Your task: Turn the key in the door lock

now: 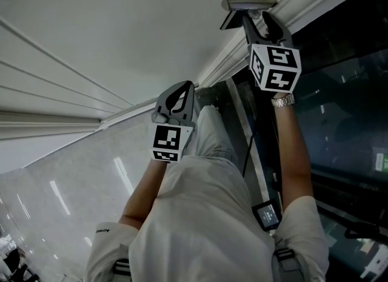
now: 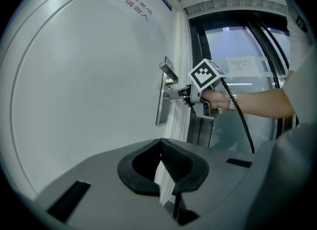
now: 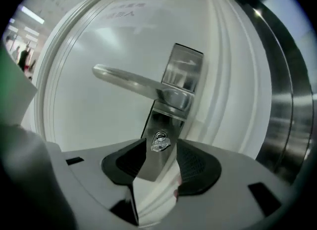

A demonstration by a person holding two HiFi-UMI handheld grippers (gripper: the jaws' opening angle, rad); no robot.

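A small silver key [image 3: 160, 141] sits in the keyhole of the steel lock plate [image 3: 170, 106], below the lever handle [image 3: 129, 80] on the white door [image 2: 89, 75]. My right gripper [image 3: 159, 157] is up against the plate, its black pads standing apart on either side of the key without pressing it. From the left gripper view, the right gripper [image 2: 181, 94] is held level at the lock plate [image 2: 162, 100]. My left gripper [image 2: 161, 147] hangs back from the door, pads meeting at the tips, holding nothing. In the head view the left gripper [image 1: 176, 96] is lower than the right gripper [image 1: 257, 20].
A dark metal and glass frame [image 3: 287, 100] runs along the door's right side. Red print [image 2: 132, 4] is on the door's upper part. A black cable [image 2: 242, 125] trails from the right gripper. Distant people [image 3: 22, 58] stand far left.
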